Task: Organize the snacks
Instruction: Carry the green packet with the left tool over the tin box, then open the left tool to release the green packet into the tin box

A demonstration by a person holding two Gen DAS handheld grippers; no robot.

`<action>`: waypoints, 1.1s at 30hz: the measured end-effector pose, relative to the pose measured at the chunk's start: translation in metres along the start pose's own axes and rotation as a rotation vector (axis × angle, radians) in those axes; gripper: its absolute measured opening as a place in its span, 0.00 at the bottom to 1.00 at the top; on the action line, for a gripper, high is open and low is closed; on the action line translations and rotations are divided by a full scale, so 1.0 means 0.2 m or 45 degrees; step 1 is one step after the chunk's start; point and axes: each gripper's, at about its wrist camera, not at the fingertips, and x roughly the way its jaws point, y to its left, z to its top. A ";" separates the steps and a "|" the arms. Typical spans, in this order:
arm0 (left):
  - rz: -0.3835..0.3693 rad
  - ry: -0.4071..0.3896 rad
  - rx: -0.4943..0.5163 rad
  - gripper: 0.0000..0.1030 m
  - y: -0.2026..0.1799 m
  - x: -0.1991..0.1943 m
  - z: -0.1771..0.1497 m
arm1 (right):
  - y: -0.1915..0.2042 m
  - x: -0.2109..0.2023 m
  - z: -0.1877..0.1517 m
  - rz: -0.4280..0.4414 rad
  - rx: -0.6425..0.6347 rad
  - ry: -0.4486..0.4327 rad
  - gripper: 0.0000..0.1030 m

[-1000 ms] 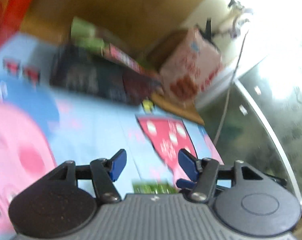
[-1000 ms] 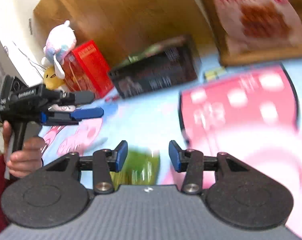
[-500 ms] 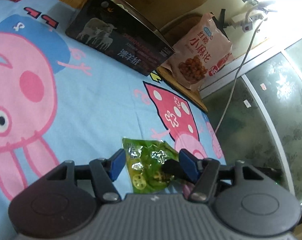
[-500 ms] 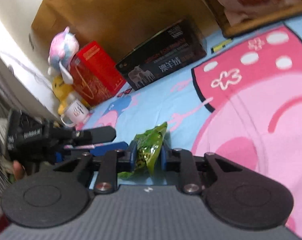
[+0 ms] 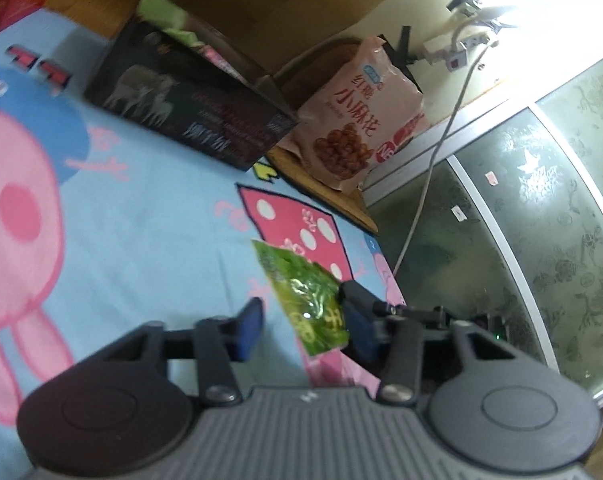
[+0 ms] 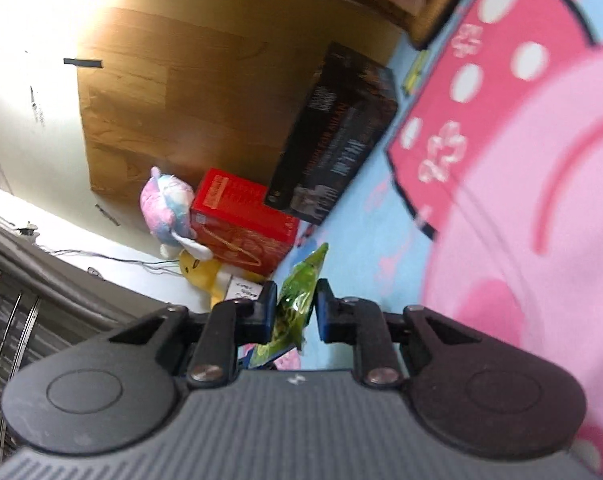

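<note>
My left gripper (image 5: pixel 305 334) is closing its jaws, but the pads stand apart, with the green snack packet (image 5: pixel 301 292) between them and close to the right pad only; I think it prepares to help carry. The packet hangs above the blue blanket (image 5: pixel 141 220) because my right gripper (image 6: pixel 296 314) pinches it edge-on, jaws narrow and closing, probably to bring it to the black box (image 5: pixel 189 120).

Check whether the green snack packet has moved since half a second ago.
Yes. The green snack packet has tipped up on edge; the black box behind it rolled too, so the right tool turned.
</note>
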 end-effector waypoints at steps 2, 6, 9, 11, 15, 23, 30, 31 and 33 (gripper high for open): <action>0.018 -0.005 0.033 0.31 -0.03 0.01 0.06 | 0.07 0.05 0.05 -0.002 -0.061 0.009 0.22; 0.072 -0.067 0.123 0.32 -0.08 0.03 0.27 | 0.20 0.17 0.19 -0.025 -0.197 -0.011 0.21; 0.126 -0.116 0.192 0.32 -0.12 0.06 0.47 | 0.28 0.29 0.35 -0.030 -0.279 -0.034 0.21; 0.163 -0.138 0.223 0.33 -0.12 0.10 0.59 | 0.32 0.38 0.46 -0.044 -0.344 -0.049 0.21; 0.249 -0.145 0.231 0.33 -0.05 0.20 0.77 | 0.32 0.56 0.62 -0.113 -0.432 -0.052 0.21; 0.427 -0.174 0.262 0.43 0.05 0.32 0.82 | 0.34 0.76 0.59 -0.358 -0.809 -0.131 0.31; 0.480 -0.203 0.291 0.43 -0.03 0.25 0.74 | 0.34 0.57 0.51 -0.386 -0.849 -0.249 0.44; 0.483 -0.209 0.297 0.44 -0.04 0.24 0.72 | 0.34 0.55 0.51 -0.381 -0.837 -0.268 0.44; 0.502 -0.237 0.324 0.46 -0.10 0.18 0.67 | 0.33 0.46 0.47 -0.355 -0.798 -0.297 0.44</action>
